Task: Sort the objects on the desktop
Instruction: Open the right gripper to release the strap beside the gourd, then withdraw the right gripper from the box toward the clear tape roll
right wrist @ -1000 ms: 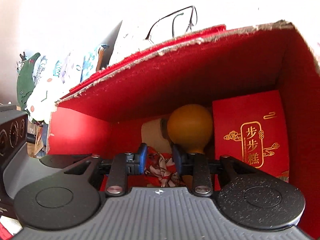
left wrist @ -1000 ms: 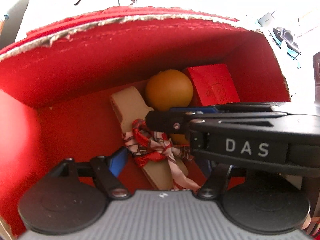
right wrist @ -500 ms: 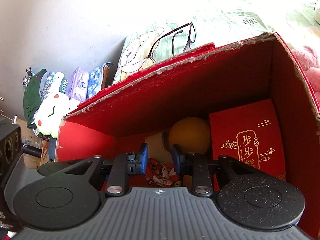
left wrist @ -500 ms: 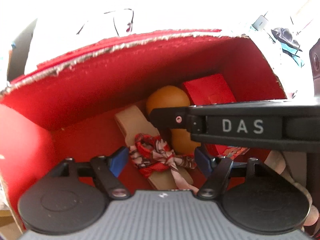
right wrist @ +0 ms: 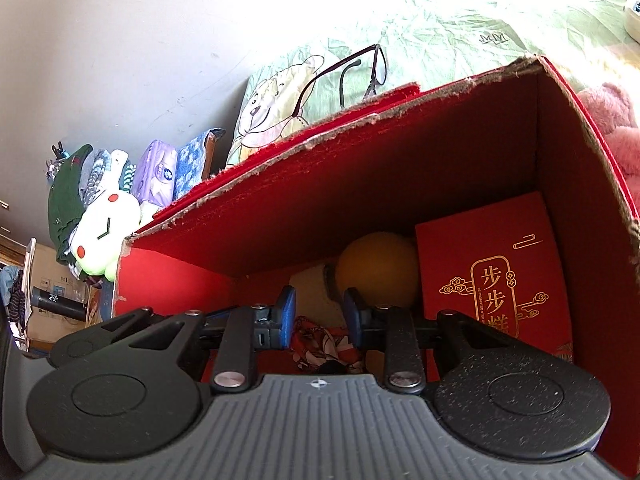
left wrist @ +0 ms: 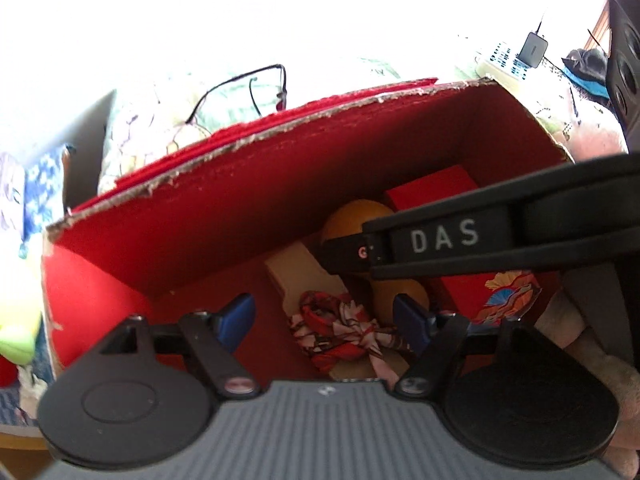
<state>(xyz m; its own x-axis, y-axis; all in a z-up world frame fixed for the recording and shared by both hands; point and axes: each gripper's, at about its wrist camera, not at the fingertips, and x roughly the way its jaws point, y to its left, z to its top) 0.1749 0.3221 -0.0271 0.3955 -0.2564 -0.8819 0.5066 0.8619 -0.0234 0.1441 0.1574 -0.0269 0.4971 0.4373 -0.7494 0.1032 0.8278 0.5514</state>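
An open red cardboard box (left wrist: 240, 208) (right wrist: 360, 184) holds an orange ball (left wrist: 356, 216) (right wrist: 376, 268), a red packet with gold characters (right wrist: 492, 276) (left wrist: 432, 192) and a tan flat piece (left wrist: 300, 272) tied with a red patterned scarf (left wrist: 344, 328) (right wrist: 320, 340). My left gripper (left wrist: 324, 318) hangs above the scarf with its jaws opening and nothing pressed between them. My right gripper (right wrist: 319, 316) points into the box with a narrow gap and holds nothing. Its black finger marked DAS (left wrist: 440, 236) crosses the left wrist view over the ball.
Black-framed glasses (left wrist: 248, 92) (right wrist: 360, 68) lie on the green bedsheet behind the box. A white and green plush toy (right wrist: 104, 232) and tissue packs (right wrist: 158, 176) sit at the left. A pink plush (right wrist: 612, 120) is right of the box. A power strip (left wrist: 504, 60) lies far right.
My left gripper has risen and drawn back from the box, so more of the rim and bed shows. Its pads stand slightly wider. The right gripper has hardly moved.
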